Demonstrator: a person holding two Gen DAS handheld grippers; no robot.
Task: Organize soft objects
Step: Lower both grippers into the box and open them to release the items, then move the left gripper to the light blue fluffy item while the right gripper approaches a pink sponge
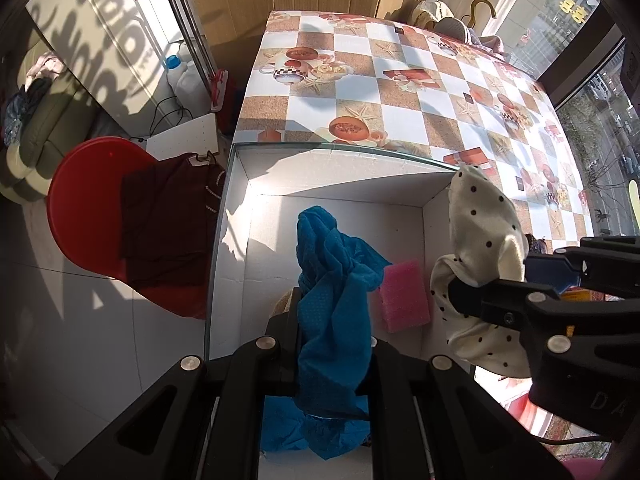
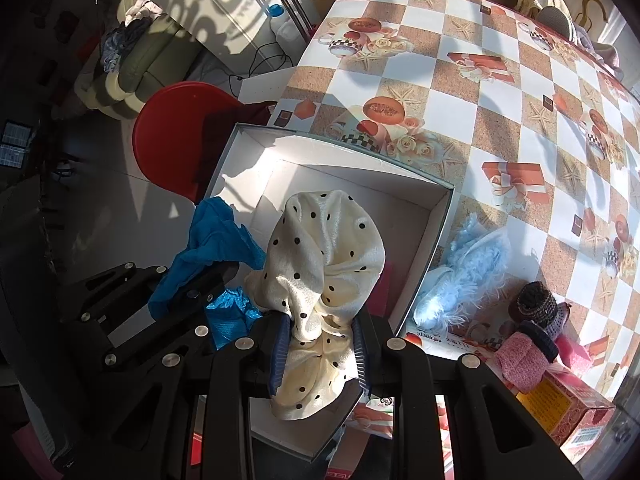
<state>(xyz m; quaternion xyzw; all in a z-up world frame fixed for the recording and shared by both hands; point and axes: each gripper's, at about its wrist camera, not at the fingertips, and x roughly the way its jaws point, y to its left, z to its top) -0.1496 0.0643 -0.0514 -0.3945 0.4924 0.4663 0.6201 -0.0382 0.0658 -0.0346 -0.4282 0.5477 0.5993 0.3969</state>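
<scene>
My left gripper (image 1: pixel 334 344) is shut on a blue mesh cloth (image 1: pixel 336 280) that hangs over the open white box (image 1: pixel 340 168). A pink sponge (image 1: pixel 404 296) lies on the box floor beside the cloth. To the right, my right gripper (image 2: pixel 320 340) is shut on a cream cloth with black dots (image 2: pixel 324 264), held above the same white box (image 2: pixel 436 232). The cream cloth (image 1: pixel 480 232) and the right gripper's black body also show in the left wrist view. The blue cloth (image 2: pixel 212 244) and the left gripper appear at the left of the right wrist view.
The box sits at the near corner of a checkered tablecloth (image 1: pixel 400 92). A fluffy light-blue item (image 2: pixel 460 276), knitted pieces (image 2: pixel 536 312) and a printed carton (image 2: pixel 568 404) lie right of the box. A red stool (image 1: pixel 88 208) with a maroon garment (image 1: pixel 168 216) stands left of the table.
</scene>
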